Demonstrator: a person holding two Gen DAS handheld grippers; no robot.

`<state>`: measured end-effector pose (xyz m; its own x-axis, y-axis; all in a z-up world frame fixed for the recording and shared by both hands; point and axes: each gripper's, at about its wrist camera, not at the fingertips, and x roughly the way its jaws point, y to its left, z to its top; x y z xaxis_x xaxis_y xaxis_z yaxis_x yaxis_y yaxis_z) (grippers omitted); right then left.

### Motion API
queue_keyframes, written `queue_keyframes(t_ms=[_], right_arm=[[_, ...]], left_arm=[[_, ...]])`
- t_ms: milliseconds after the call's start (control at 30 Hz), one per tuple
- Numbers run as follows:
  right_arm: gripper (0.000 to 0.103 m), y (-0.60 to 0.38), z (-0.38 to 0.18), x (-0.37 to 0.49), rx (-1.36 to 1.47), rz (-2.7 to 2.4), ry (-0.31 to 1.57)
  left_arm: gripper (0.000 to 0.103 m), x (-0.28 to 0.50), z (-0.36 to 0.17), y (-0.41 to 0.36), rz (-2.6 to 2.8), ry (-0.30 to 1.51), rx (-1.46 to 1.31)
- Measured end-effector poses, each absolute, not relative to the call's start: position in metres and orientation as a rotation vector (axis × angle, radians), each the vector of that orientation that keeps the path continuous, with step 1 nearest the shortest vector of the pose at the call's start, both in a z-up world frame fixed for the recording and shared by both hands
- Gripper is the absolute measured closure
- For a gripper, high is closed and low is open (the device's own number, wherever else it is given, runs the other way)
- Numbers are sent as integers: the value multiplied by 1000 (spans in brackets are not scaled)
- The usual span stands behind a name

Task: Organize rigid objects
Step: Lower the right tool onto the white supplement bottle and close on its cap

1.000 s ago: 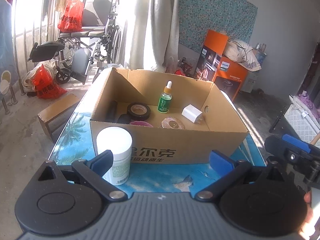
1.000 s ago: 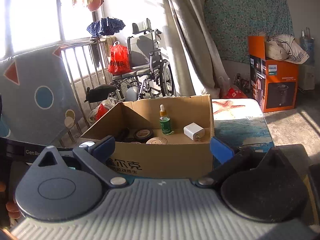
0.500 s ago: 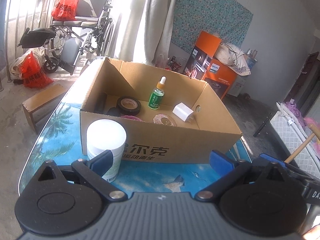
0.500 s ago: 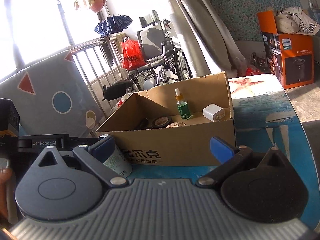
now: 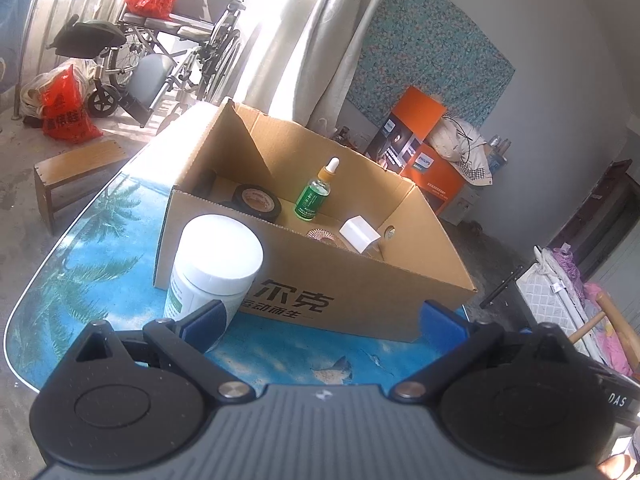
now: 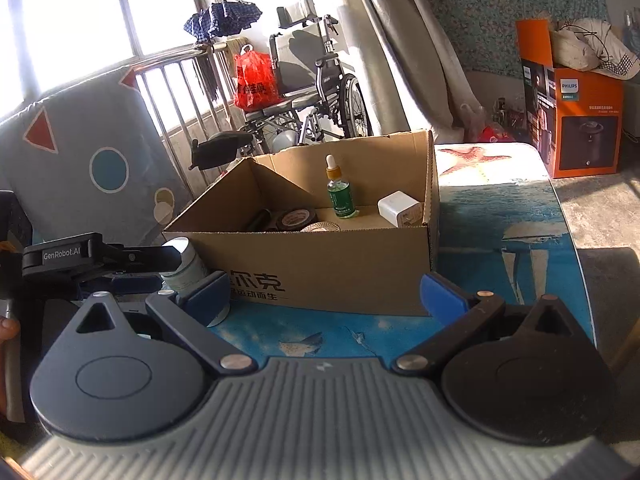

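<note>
Though jaws wide, white jar [image 5: 214, 270] beside left one.

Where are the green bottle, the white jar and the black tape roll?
green bottle [image 5: 309, 200]: left wrist view, on its green body.
white jar [image 5: 218, 250]: left wrist view, on its lid.
black tape roll [image 5: 257, 201]: left wrist view, on its top face.

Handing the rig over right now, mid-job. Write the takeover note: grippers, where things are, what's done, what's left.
Left hand-held gripper: open, empty, low over the table, aimed at the white jar.
Right hand-held gripper: open, empty, facing the cardboard box.
In the box: green dropper bottle upright, black tape roll, white charger, a round patterned disc, plus a dark item I cannot identify.
Done: those are boxed.
Left: the white jar stands outside, against the box's front left corner; likely grasp it and put it in.
</note>
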<state>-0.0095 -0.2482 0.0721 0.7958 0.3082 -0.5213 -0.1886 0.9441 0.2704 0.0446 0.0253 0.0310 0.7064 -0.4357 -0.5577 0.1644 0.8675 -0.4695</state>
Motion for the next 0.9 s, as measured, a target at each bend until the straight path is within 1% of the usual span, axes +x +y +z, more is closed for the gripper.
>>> queue_keyframes(t_ms=[267,400,467,600,667,833,900], right_arm=[[1,-254,85,-10,245,267,564],[1,-247,81,-5,321,311,550],[1,-239,79,3,362,351,557],[2,-212,76,25,408,422,583],[3,-196,74,36,426,454,600],[9,-151,66,64,458,527,645],[18,-136,61,77,458,526,671]], left_arm=[[0,36,33,36,-421,688,-398],[0,30,40,42,-394,633,-374],[0,28,42,38,-369,622,-283],[0,29,39,20,-255,607,-17],[0,32,32,15,-227,609,49],[0,51,13,12,-226,637,81],[0,57,11,13,-206,633,76]])
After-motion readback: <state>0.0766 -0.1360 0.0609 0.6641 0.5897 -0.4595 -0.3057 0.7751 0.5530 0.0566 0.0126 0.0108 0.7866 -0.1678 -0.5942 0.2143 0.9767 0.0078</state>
